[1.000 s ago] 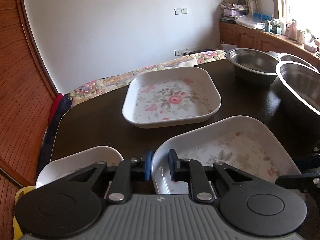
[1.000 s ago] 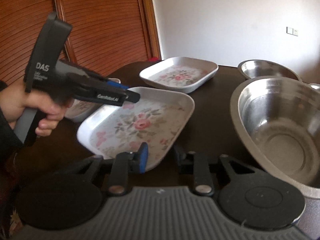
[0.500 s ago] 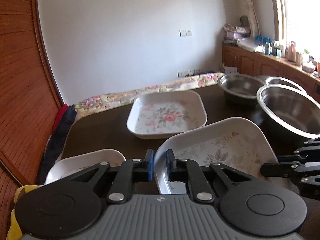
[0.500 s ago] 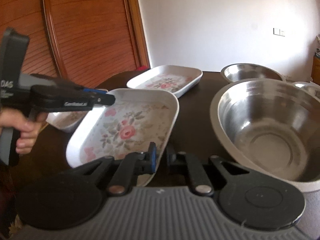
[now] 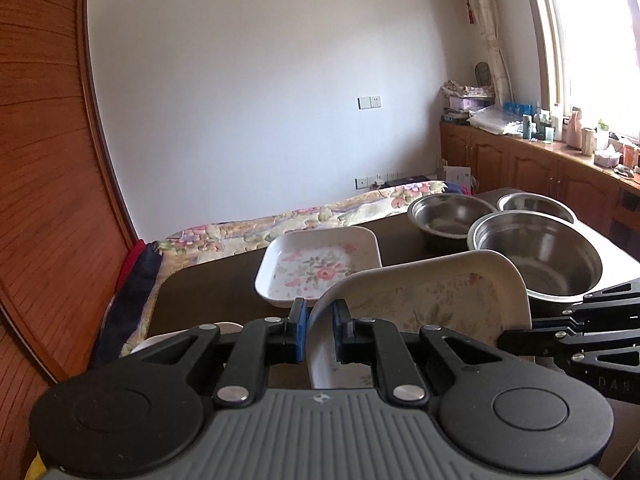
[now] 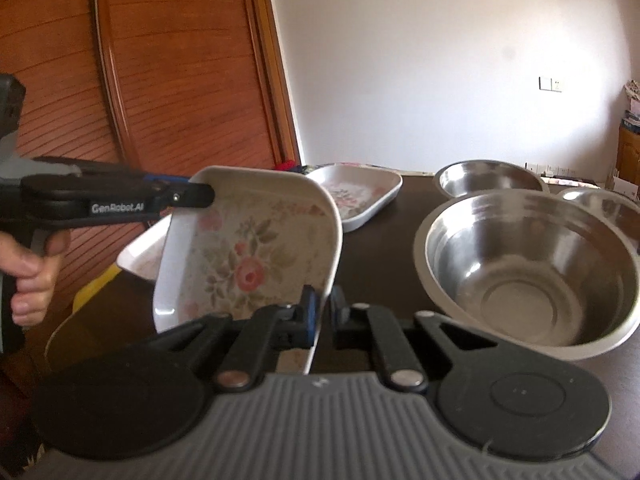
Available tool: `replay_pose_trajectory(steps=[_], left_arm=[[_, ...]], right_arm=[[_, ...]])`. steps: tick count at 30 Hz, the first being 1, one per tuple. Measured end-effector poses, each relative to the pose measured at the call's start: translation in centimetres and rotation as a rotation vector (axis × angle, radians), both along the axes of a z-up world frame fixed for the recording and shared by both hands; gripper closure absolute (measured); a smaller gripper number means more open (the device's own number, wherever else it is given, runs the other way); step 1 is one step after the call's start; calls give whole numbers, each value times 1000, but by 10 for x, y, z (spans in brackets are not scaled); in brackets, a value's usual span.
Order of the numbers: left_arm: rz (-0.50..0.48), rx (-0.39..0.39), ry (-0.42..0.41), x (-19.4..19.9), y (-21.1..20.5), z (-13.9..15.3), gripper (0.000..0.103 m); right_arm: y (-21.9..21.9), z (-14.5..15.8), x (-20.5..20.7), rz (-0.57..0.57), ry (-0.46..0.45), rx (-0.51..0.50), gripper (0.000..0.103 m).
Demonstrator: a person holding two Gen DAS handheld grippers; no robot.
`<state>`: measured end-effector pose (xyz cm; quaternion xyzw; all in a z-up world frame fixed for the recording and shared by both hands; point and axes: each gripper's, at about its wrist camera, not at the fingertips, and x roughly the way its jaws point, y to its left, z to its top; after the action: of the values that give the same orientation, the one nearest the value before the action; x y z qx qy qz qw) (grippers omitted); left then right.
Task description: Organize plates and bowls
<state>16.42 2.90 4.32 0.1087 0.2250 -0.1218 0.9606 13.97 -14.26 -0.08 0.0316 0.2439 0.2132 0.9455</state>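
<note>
Floral plates and steel bowls sit on a dark table (image 5: 208, 280), and both grippers clamp one plate between them. The left gripper (image 5: 319, 330) pinches the raised floral plate (image 6: 256, 256) on its near left rim, and the right gripper (image 6: 323, 312) is clamped on the plate's right rim, its jaws having just closed there. The plate hangs tilted above the table, just left of the large steel bowl (image 6: 528, 272). The grip looks risky: each pair of tongs holds only a thin lip of smooth rim, so if the two hands drift apart or twist unevenly, the plate could slip free and drop, or swing into the large bowl beside it. Three floral plates are visible: the lifted one, a second plate (image 5: 318, 266) resting farther back on the table, and a third plate (image 6: 138, 254) partly hidden on the near left. Three steel bowls stand to the right: the large one, a middle bowl (image 5: 450, 216) behind it, and a far bowl (image 5: 534, 206) at the right edge.
</note>
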Motion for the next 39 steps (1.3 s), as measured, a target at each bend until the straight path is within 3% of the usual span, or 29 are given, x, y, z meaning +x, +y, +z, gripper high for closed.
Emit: replay_pose_trajectory(steps=[6, 12, 18, 39], left_arm=[[6, 3, -15, -20, 3, 11, 61], [17, -11, 24, -28, 10, 1, 61], [28, -44, 98, -18, 16, -22, 61], [37, -17, 156, 24, 8, -65, 60]], right_arm=[[-4, 8, -11, 13, -18, 15, 95], [-1, 7, -17, 41, -7, 18, 95], [3, -4, -15, 56, 32, 1, 95], [5, -31, 12, 10, 89, -46, 91]])
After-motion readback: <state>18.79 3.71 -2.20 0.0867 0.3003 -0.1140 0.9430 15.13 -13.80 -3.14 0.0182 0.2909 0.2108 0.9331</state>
